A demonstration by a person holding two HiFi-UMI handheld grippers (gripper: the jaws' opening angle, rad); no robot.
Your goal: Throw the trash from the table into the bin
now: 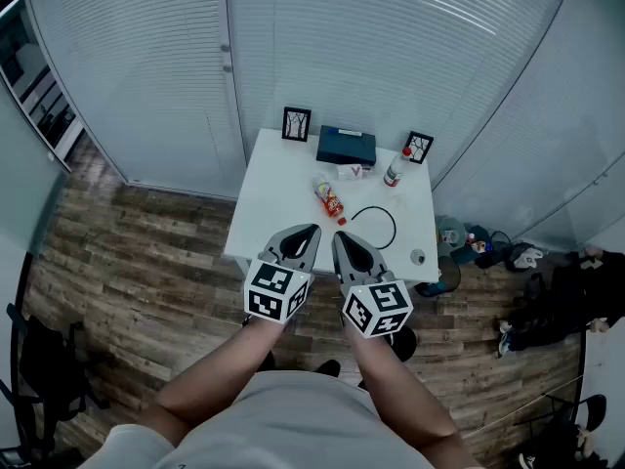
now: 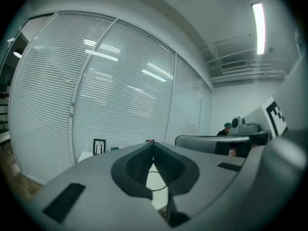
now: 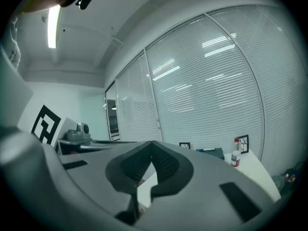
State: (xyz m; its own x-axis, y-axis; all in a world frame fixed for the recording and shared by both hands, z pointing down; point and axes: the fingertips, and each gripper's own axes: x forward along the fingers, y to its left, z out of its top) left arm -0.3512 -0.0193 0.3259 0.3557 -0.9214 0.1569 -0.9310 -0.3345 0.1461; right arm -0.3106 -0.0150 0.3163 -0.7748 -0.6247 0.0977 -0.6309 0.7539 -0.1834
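On the white table (image 1: pixel 278 193) lies a red and orange snack wrapper (image 1: pixel 330 199), with a small white packet (image 1: pixel 350 171) behind it. A white bottle with a red cap (image 1: pixel 396 168) stands at the back right, also visible as the bottle (image 3: pixel 235 158) in the right gripper view. My left gripper (image 1: pixel 312 229) and right gripper (image 1: pixel 339 234) hover side by side over the table's near edge, well short of the wrapper. Both are shut and hold nothing. The left gripper (image 2: pixel 153 143) and right gripper (image 3: pixel 153 142) show their tips meeting in their own views.
A dark blue box (image 1: pixel 346 147) and two small picture frames (image 1: pixel 296 124) (image 1: pixel 419 148) stand at the table's back. A black cable loop (image 1: pixel 373 225) and a small round object (image 1: pixel 418 257) lie front right. A dark round container (image 1: pixel 441 279) and clutter sit on the floor to the right.
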